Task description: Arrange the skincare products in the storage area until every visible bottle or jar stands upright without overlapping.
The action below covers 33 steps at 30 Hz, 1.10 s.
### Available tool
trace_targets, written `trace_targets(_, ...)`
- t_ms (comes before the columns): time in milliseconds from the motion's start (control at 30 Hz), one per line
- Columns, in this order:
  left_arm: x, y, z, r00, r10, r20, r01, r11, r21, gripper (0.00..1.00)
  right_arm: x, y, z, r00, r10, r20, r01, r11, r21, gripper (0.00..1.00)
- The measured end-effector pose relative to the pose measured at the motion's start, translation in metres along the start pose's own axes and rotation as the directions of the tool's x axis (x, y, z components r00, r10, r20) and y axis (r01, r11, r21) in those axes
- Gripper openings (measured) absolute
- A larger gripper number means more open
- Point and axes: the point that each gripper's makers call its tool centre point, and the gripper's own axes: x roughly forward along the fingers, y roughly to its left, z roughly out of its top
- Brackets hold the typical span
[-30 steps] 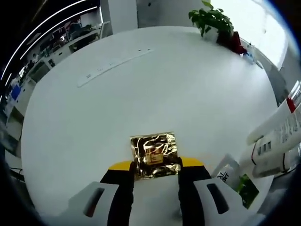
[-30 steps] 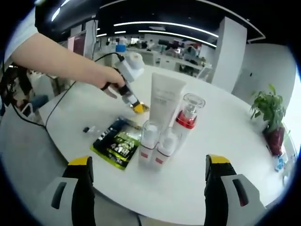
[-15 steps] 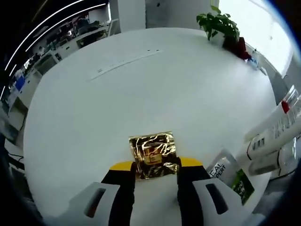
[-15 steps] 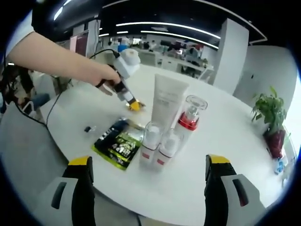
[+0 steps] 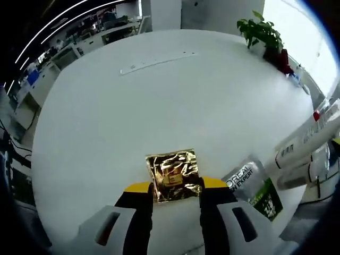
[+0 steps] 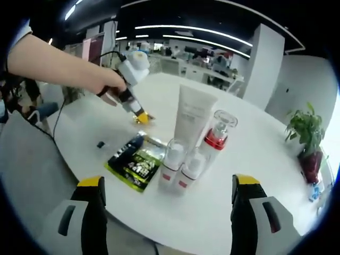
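Two grippers: left gripper (image 5: 175, 197) clamped on gold foil sachet (image 5: 172, 175) over white table (image 5: 159, 95); right gripper (image 6: 167, 212) spread wide, facing upright bottles (image 6: 180, 167), tube (image 6: 192, 117), green sachet (image 6: 134, 162). Step judged: carrying sachet; next, setting down clear of bottles.

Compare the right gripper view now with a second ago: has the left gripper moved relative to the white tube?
Yes. The left gripper, shut on the gold sachet, has drawn away from the white tube, toward the view's left; a second ago its tip was almost against the tube's base.

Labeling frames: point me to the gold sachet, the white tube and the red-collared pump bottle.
gold sachet (image 5: 173, 174), left gripper view, centre of foil
white tube (image 6: 192, 112), right gripper view, mid body
red-collared pump bottle (image 6: 215, 139), right gripper view, red collar
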Motion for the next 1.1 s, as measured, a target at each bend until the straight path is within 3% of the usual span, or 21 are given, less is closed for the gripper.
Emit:
trace_targets(400,-0.017,0.007,-0.037,0.998,0.049,-0.030,-0.051,0.993,-0.103,0.33,-0.003,0.005,0.007,0.999,0.027,0.025,-0.027,1.000,-0.015,0.95)
trace_targets(500,-0.021,0.007,-0.043,0.998,0.057,-0.036,-0.063,0.983,-0.173,0.33,-0.003,0.005,0.007,0.999,0.032,0.032,-0.032,0.999,-0.015,0.95)
trace_targets(1100,-0.026,-0.011,-0.076,0.993,0.098,-0.066,-0.111,0.960,-0.257,0.35,-0.003,0.010,0.010,0.997,0.064,0.054,-0.063,0.998,-0.010,0.95)
